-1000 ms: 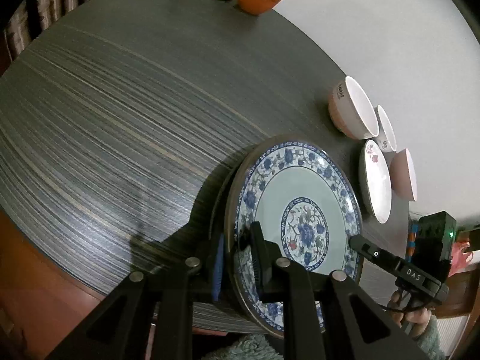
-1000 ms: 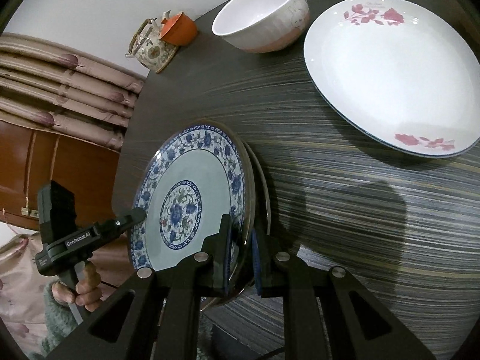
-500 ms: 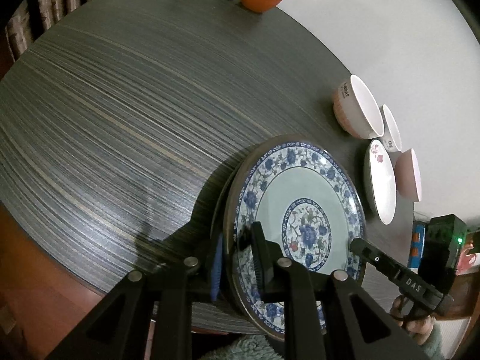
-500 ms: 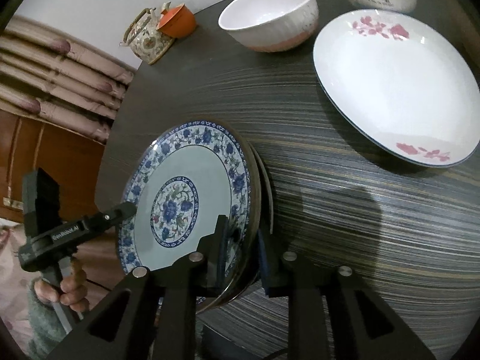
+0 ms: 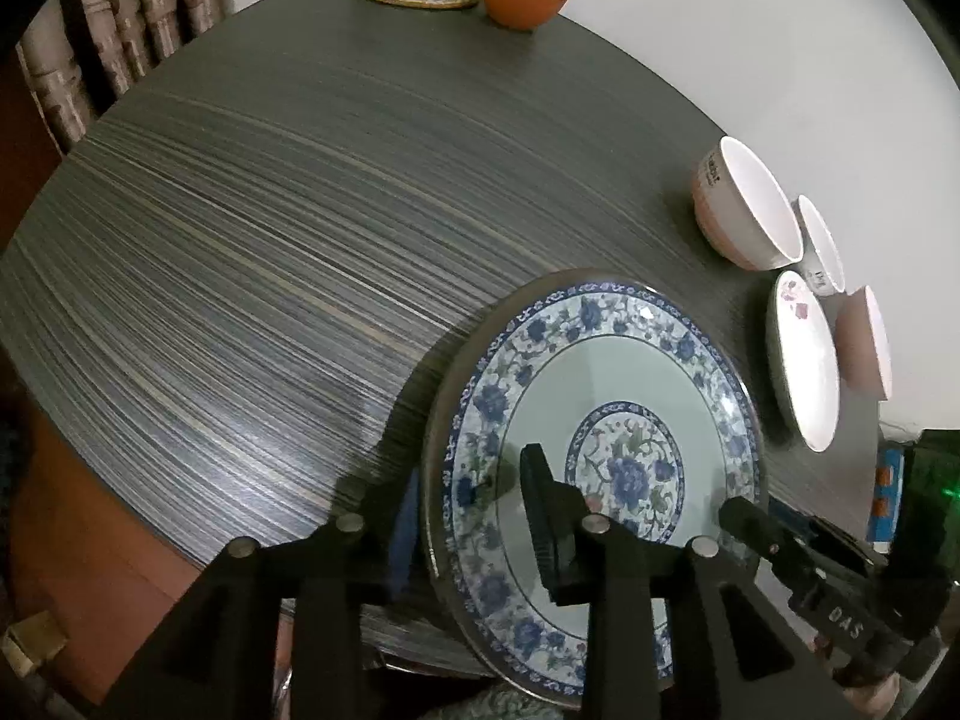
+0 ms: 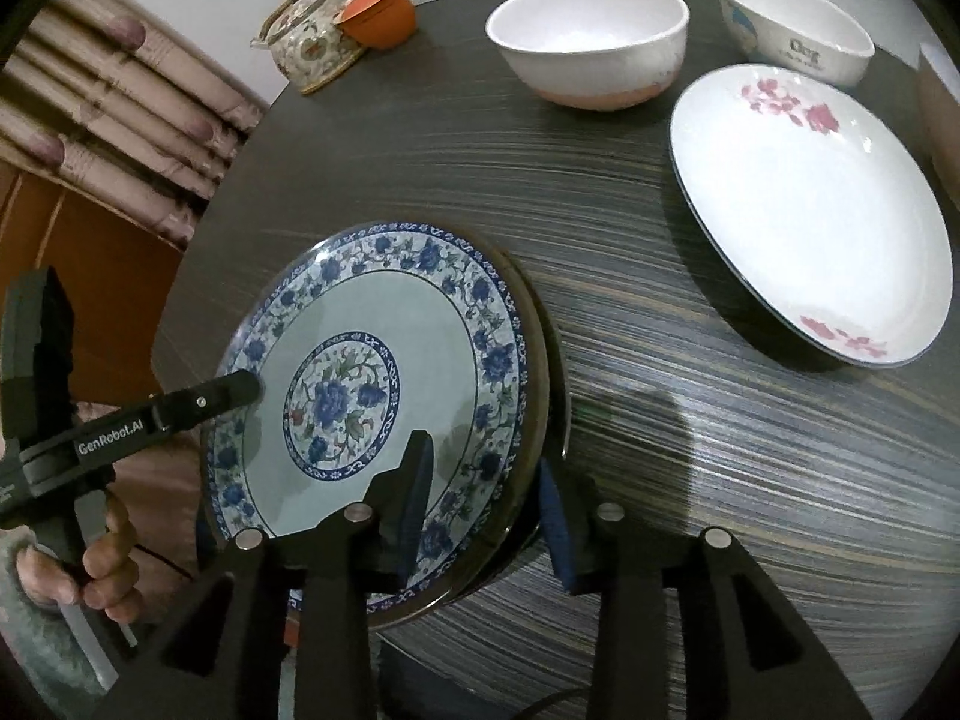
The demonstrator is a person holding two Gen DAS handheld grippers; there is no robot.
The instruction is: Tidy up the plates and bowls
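Observation:
A blue-and-white floral plate lies near the front edge of the dark round table; another plate's rim shows just under it. My left gripper is shut on its near rim. My right gripper straddles the opposite rim of the plate, jaws open wider than the rim. A white plate with pink flowers lies to the right. Two white bowls stand behind it.
A floral teapot and an orange lidded cup stand at the table's far edge. A third pinkish bowl sits beyond the flowered plate. Curtains and a wooden cabinet lie left of the table.
My right gripper's jaws have opened, letting go of the plate rim. The plate has tilted flatter toward the table. My left gripper still grips it.

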